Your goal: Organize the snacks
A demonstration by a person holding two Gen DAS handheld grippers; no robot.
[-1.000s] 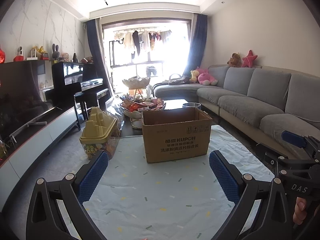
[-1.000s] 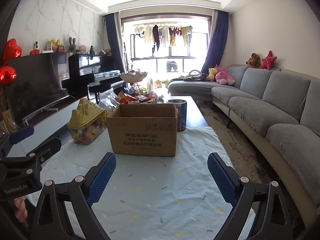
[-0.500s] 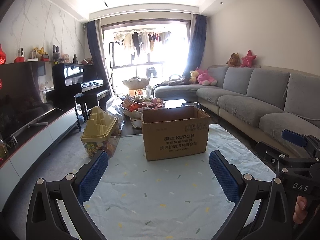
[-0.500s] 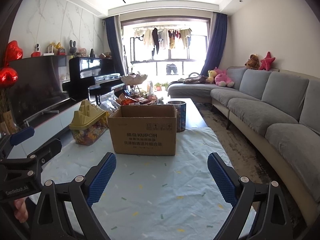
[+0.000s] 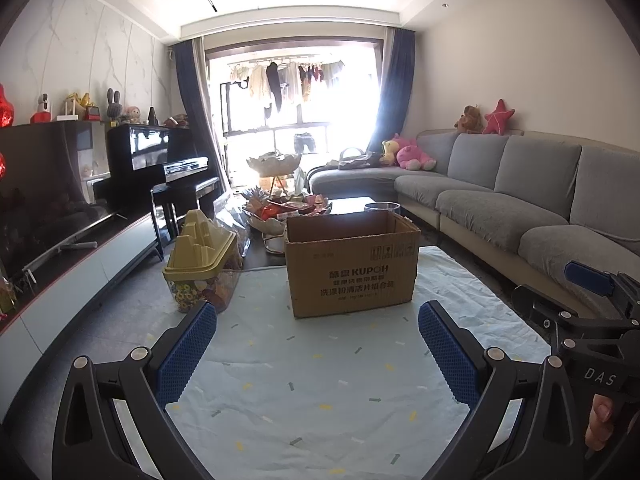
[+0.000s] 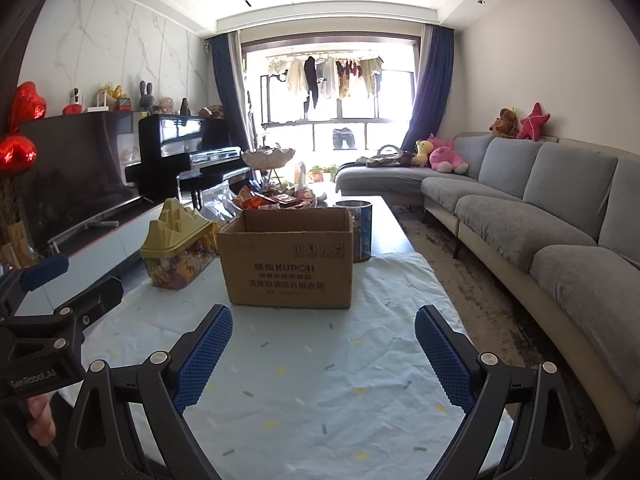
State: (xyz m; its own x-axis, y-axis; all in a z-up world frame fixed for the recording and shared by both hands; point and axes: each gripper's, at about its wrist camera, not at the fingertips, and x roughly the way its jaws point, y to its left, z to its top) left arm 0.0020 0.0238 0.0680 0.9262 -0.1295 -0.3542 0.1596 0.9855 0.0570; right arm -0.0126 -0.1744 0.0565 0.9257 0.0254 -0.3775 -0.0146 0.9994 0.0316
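Observation:
An open brown cardboard box [image 5: 351,266] stands on a table covered with a light blue cloth [image 5: 320,380]; it also shows in the right wrist view [image 6: 288,258]. Behind it a tiered white dish [image 5: 280,212] holds a pile of snack packets [image 6: 276,198]. A clear snack tub with a yellow lid [image 5: 202,262] stands left of the box, also in the right wrist view [image 6: 176,250]. My left gripper [image 5: 318,354] is open and empty, above the cloth in front of the box. My right gripper [image 6: 323,354] is open and empty beside it.
A round tin [image 6: 358,232] stands right of the box. A grey sofa [image 6: 540,216] runs along the right, a TV cabinet [image 5: 72,272] and a black piano [image 5: 160,168] along the left. Clear plastic bags [image 5: 232,216] lie behind the tub.
Both grippers have drawn back slightly from the box and risen a little. Both stay open and empty.

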